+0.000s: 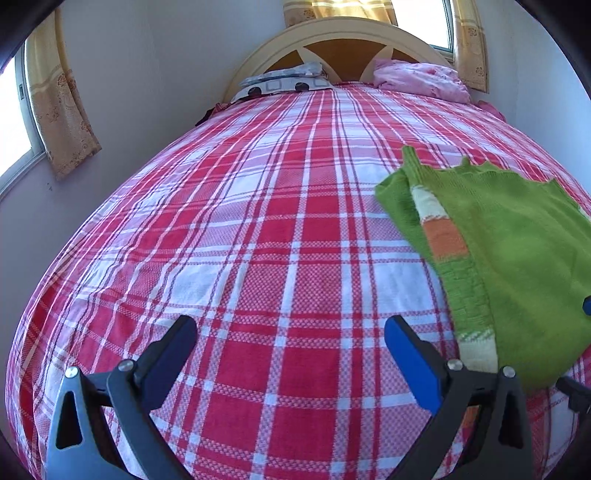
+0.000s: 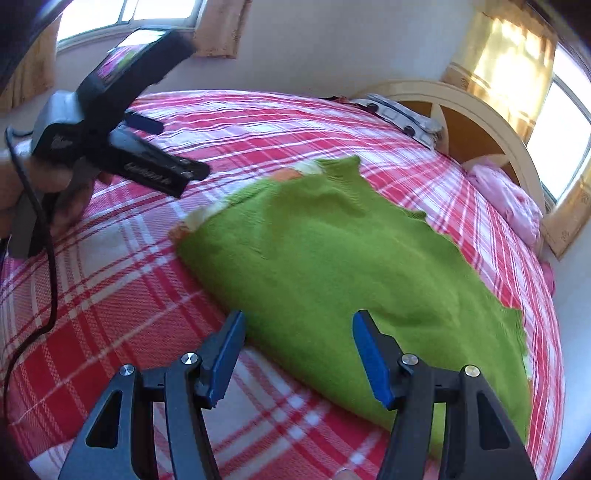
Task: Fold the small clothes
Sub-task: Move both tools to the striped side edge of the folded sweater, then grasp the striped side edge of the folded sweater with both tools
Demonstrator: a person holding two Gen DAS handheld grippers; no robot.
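Right wrist view is showing one green knitted garment (image 2: 332, 266) lying folded at the centre of the frame on a bed (image 2: 122, 295) covered in red and white plaid. The right tool (image 2: 297, 334) is hovering at the garment's near edge, fingers spread and pinching nothing. In the upper left, the left tool (image 2: 147, 122) is carrying white lettering too blurred to read. Left wrist view is showing the left tool (image 1: 290, 338) spread wide over bare plaid, the garment (image 1: 517, 258) lying at the right. Two pillows, one patterned grey (image 1: 284, 82) and one pink (image 1: 421, 79), are resting against the headboard (image 1: 343, 33).
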